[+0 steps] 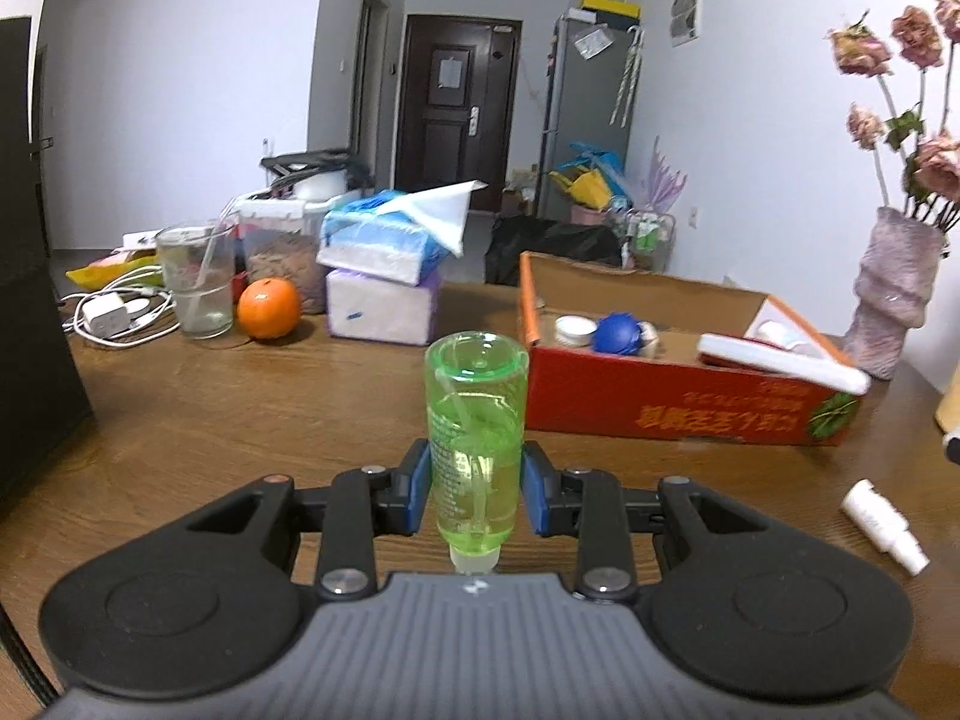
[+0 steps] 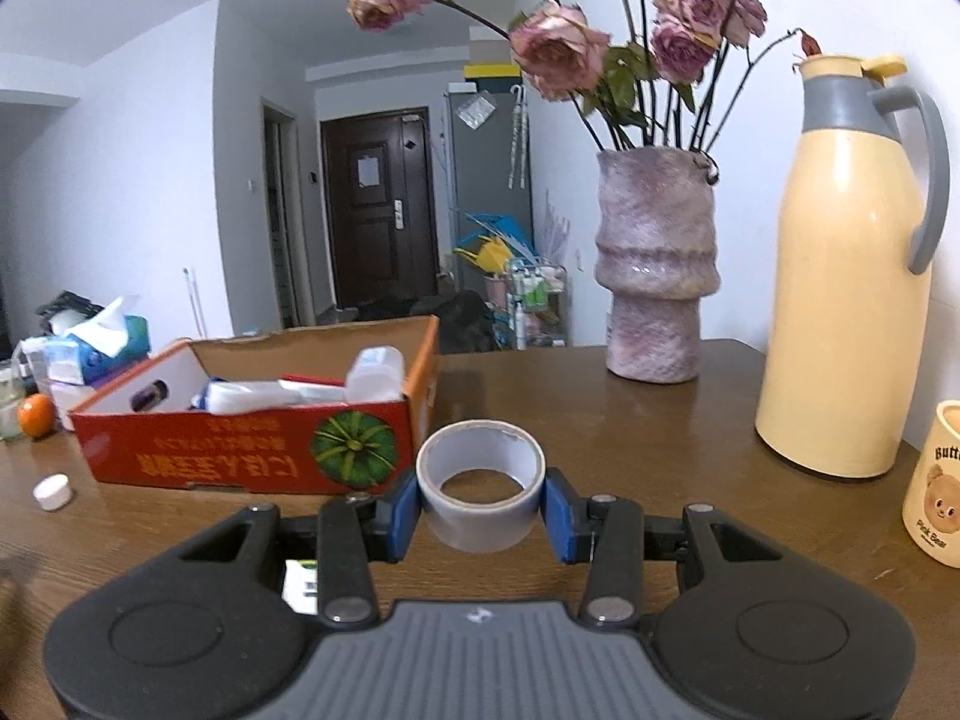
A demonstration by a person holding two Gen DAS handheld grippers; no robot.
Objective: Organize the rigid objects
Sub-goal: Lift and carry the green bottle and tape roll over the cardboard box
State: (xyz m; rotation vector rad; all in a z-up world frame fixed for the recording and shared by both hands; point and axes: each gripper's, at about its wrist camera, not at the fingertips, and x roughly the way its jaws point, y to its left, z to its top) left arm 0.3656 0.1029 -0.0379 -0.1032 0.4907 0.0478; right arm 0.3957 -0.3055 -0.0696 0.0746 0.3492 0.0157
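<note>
- box (image 1: pixel 678 408) ahead-right of left gripper (image 1: pixel 477 483), clamped on an upturned green bottle (image 1: pixel 477 420).
- right gripper (image 2: pixel 480 510) pinches a tape roll (image 2: pixel 480 483); box (image 2: pixel 252 456) ahead-left, seemingly nearer.

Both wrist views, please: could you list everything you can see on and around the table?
Bottle: one, clear green, held in left gripper.
Tape roll: one, grey, held in right gripper.
Cardboard box: one, red-orange, on table, holding small items.
Blue ball: one, inside box.
Orange: one, beside glass.
Glass: one, clear, table's far left.
Tissue packs: two, stacked, white and blue.
Vase: one, pink, holding dried roses.
Thermos: one, cream, right of vase.
Mug: one, cream, far right.
White bottle: one, lying on table.
Left gripper: shut on bottle.
Right gripper: shut on tape roll.
</note>
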